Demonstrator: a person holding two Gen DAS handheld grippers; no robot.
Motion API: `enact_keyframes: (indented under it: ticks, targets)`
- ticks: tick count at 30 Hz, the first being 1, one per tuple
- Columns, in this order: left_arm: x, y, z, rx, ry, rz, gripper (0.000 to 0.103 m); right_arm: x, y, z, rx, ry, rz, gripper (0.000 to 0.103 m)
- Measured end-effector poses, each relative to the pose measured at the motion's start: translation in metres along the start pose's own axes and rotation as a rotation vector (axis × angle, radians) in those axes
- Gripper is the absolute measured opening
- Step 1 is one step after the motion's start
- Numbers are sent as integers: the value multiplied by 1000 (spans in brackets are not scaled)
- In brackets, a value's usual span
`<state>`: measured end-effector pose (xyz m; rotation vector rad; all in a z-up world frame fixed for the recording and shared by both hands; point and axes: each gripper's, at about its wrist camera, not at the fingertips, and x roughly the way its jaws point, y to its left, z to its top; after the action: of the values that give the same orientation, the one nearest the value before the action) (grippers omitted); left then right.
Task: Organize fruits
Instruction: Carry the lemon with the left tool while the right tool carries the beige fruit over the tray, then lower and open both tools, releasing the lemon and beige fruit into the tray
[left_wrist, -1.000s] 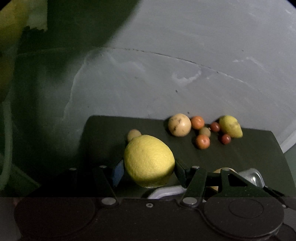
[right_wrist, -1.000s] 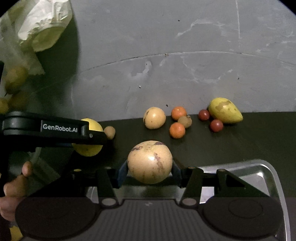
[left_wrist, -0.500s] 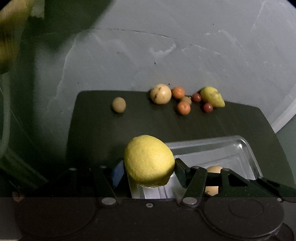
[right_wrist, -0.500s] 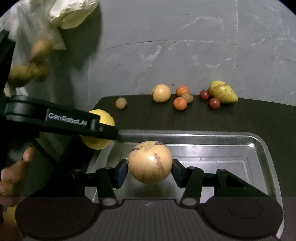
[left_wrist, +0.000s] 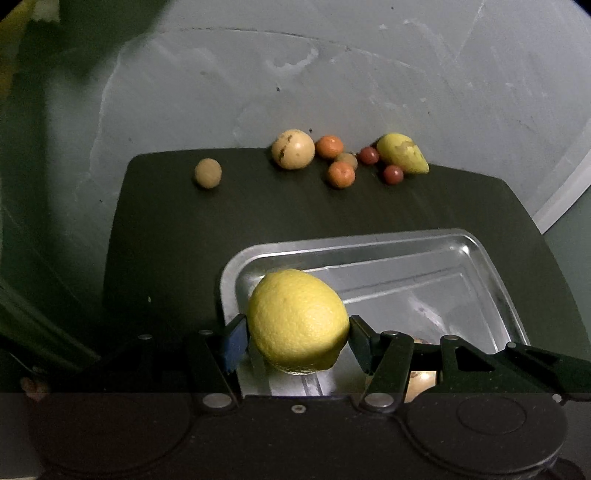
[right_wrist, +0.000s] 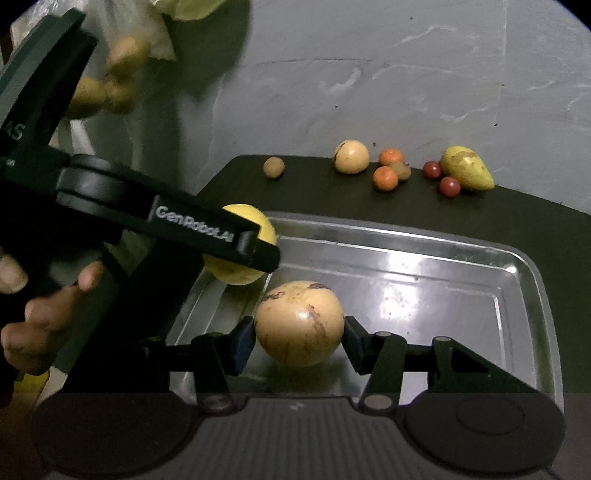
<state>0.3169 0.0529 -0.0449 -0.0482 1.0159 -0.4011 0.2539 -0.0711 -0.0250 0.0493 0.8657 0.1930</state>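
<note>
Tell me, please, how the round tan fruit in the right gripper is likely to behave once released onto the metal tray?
The tan fruit is near-spherical with glossy skin, so it will probably roll. The metal tray looks smooth, offering little grip, though its raised rim should stop it. Held only at two side points, it seems firm.

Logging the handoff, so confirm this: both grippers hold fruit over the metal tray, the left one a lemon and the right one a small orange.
One detail is wrong. The right gripper holds a round tan fruit with brown marks, as the right wrist view shows. The rest stands: the left gripper holds the lemon, both over the metal tray.
</note>
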Motion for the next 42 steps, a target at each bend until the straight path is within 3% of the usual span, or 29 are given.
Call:
enact_keyframes:
  ticks: [10, 31, 37, 42]
  targets:
    - [4, -9, -7, 18, 42, -1, 60, -3, 0, -6, -3, 39, 9, 56]
    - [4, -12, -7, 33, 42, 14, 60, -3, -2, -11, 2, 75, 17, 57]
    - [5, -12, -8, 30, 45, 8, 65, -3, -4, -11, 7, 75, 18, 58]
    - [-1, -11, -8, 45, 41, 0, 77, -7, -6, -11, 11, 74, 14, 68]
